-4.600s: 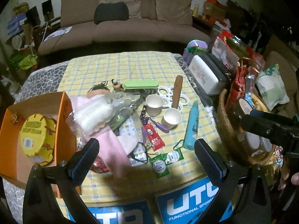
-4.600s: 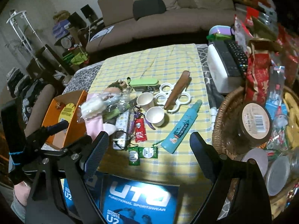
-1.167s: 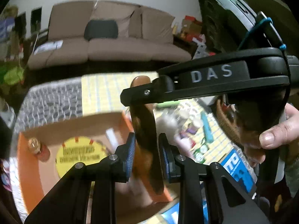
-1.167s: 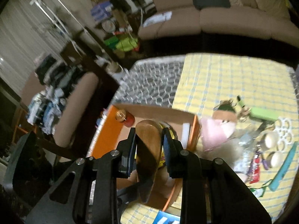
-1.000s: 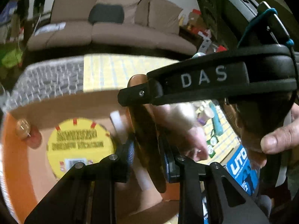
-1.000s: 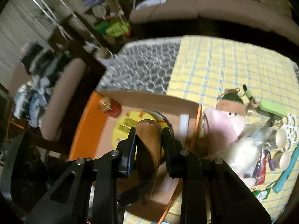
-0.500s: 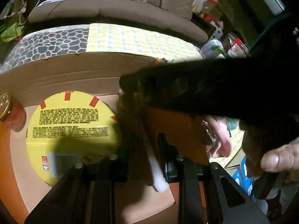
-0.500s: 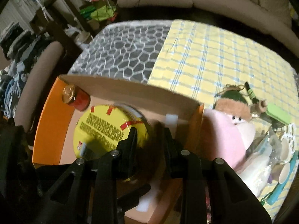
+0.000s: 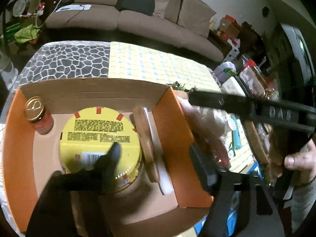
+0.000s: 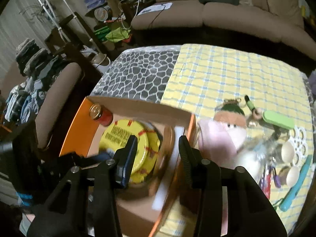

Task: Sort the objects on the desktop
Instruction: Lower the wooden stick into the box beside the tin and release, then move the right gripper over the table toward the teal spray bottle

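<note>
Roller (image 9: 146,142) lies released in my orange box (image 9: 171,138), long axis running away, beside yellow-lidded tub (image 9: 98,138); left gripper (image 9: 158,158) and right gripper (image 10: 158,148) have just been opening, nothing gripped.

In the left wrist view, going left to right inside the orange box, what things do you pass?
Small red jar with a gold lid → big jar with the yellow lid → brown wooden piece lying along the jar's right side → white strip by the box wall.

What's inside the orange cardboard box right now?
In the box: a yellow-lidded jar, a small red bottle with a gold cap and a brown wooden piece beside the jar. The near floor is hidden by the gripper.
</note>
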A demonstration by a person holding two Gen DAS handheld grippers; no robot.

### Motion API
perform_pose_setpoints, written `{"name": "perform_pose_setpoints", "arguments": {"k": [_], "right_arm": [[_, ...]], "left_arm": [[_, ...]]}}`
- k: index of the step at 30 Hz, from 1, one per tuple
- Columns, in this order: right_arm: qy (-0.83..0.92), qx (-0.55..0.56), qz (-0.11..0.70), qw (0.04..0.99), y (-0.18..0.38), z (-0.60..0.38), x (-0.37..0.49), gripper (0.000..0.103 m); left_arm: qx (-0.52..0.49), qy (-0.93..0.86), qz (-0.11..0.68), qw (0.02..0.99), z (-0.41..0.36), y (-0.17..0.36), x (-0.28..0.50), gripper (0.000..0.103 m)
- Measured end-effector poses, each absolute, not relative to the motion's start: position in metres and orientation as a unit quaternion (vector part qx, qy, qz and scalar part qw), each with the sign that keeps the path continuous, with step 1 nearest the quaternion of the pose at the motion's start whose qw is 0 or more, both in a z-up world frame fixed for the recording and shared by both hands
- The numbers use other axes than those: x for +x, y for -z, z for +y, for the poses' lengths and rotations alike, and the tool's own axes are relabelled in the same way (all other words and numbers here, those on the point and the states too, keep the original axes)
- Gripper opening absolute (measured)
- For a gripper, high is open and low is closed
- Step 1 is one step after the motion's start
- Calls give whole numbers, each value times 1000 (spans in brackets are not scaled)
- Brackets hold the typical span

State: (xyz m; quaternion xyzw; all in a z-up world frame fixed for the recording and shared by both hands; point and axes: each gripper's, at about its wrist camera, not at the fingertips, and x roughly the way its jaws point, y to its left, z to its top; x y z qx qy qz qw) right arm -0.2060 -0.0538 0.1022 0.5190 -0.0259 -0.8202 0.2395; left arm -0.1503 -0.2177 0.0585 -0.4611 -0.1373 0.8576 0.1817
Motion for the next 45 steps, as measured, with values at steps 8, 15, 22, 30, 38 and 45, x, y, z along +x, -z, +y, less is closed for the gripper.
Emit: {"name": "perform_pose_setpoints", "arguments": {"k": [8, 15, 22, 30, 38, 45], "right_arm": [[820, 511, -55, 253, -123, -3, -160, 74], [833, 495, -62, 237, -153, 60, -130, 101], [849, 478, -89, 205, -171, 136, -116, 103], [851, 472, -142, 180, -152, 220, -119, 103], [847, 468, -176, 181, -107, 264, -109, 103], [843, 475, -187, 168, -71, 276, -104, 102]], "left_arm": [[-450, -861, -143, 190, -195, -83, -117, 103], [-443, -866, -127, 195, -159, -108, -97, 103], [-443, -869, -99, 196, -116, -129, -95, 103], [-443, -869, -76, 207, -63, -130, -106, 103], [-437, -871, -68, 213, -17, -95, -92, 103], [-433, -879, -32, 196, 5, -58, -68, 103]]}}
